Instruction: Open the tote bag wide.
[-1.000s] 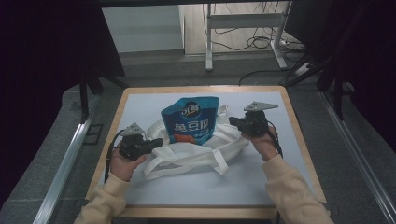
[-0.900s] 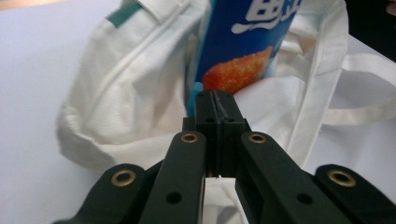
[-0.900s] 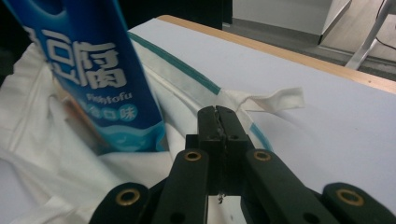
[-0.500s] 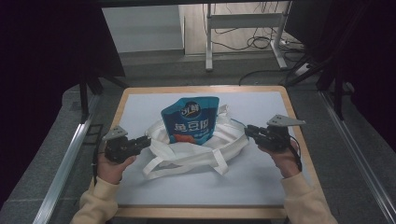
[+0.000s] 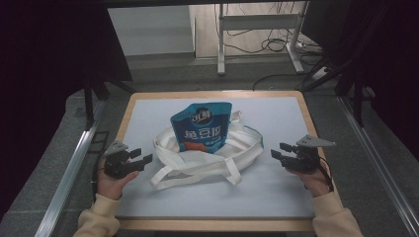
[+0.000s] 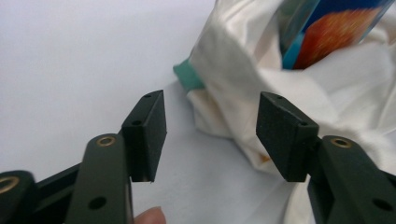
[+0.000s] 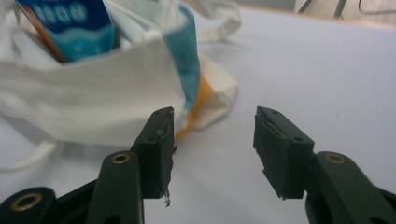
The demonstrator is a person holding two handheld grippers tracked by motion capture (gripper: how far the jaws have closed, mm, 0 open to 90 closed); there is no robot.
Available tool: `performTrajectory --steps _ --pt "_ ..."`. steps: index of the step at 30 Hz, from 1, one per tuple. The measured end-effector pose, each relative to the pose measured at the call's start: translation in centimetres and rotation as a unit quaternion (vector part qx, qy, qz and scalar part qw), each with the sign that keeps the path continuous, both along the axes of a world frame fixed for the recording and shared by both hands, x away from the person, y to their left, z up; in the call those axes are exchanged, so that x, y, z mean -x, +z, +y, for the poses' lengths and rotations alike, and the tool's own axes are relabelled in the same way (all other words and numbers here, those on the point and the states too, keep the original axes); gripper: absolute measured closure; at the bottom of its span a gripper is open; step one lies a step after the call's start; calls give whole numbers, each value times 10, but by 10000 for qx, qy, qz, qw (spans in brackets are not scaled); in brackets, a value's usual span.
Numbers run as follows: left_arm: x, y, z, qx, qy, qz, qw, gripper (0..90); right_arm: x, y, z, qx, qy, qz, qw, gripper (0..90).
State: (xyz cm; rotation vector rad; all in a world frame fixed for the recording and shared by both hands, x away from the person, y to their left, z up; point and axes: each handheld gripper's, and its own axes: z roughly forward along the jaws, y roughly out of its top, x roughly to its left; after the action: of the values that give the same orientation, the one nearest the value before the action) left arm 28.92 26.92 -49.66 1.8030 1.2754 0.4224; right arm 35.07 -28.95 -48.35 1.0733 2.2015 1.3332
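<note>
**Both grippers open beside the bag**

The left gripper [image 5: 141, 159] has its fingers [image 6: 147, 130] spread wide, holding nothing; likewise the right gripper [image 5: 277, 150]. Between them, a white bag [image 5: 207, 158] lies on the table [image 5: 276, 118], a blue pouch [image 5: 201, 127] apparently standing in it.

Blue snack pouch [image 5: 201, 127], standing in the white tote bag [image 5: 207, 157], is carrying the only print in view. High view: large white Chinese characters are running across the pouch's middle, reading roughly 鱼豆腐, beneath a dark round logo with two characters too small to make out. Right gripper view: white characters on the pouch [image 7: 70, 23] are showing blurred, unreadable.
</note>
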Motion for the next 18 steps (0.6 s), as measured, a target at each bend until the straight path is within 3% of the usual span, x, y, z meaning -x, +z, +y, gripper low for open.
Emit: performTrajectory --steps 5,18 --pt "-3 -6 0 -24 36 109 9999 380 0 -14 0 115 4 201 9997 466" --pt "-7 -13 -2 -69 -14 221 9997 340 0 -17 0 122 -80 156 9998 440"
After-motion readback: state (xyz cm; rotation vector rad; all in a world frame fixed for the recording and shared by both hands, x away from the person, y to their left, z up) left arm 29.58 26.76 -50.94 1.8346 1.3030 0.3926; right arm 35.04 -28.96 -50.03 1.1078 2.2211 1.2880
